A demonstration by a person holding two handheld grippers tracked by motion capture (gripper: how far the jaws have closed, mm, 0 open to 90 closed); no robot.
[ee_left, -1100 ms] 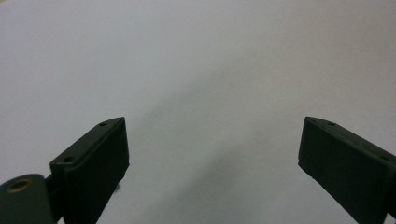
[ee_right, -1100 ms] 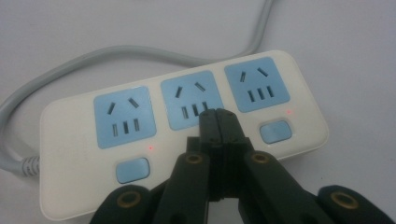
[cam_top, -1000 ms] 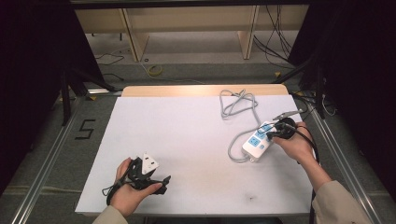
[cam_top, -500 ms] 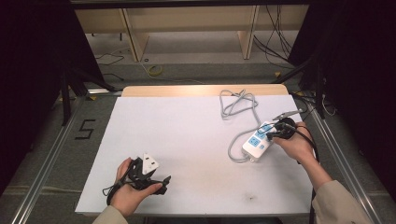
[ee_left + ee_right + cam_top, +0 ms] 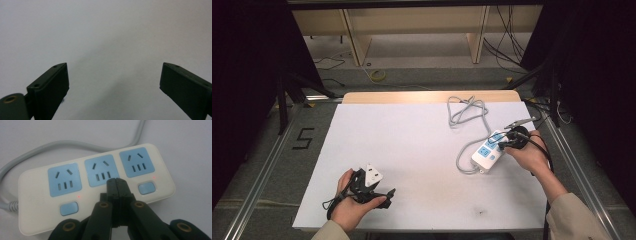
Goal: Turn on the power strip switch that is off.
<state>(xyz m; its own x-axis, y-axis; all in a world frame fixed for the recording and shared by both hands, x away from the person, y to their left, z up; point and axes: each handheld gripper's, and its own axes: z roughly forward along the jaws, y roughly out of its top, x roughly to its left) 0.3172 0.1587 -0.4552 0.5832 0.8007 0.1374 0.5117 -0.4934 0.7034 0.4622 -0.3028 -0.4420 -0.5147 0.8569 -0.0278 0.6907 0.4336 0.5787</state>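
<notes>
A white power strip (image 5: 486,154) with three blue sockets lies at the right of the white table (image 5: 412,145). Its grey cable (image 5: 467,114) loops toward the far edge. My right gripper (image 5: 504,143) is shut, nothing between its jaws. In the right gripper view its tips (image 5: 116,183) rest on the power strip (image 5: 37,185) just below the middle socket, between two blue switch buttons, and hide whatever lies under them. Small red lights glow beside both buttons. My left gripper (image 5: 371,186) is held at the table's front left, open over bare white surface, jaws (image 5: 113,82) wide apart and empty.
A bare wooden strip (image 5: 427,96) runs along the table's far edge. Beyond it stand wooden shelf legs (image 5: 354,40) and loose cables on the floor (image 5: 507,35). A "5" mark (image 5: 303,138) is on the floor at the left. A small dark speck (image 5: 480,212) marks the table's front.
</notes>
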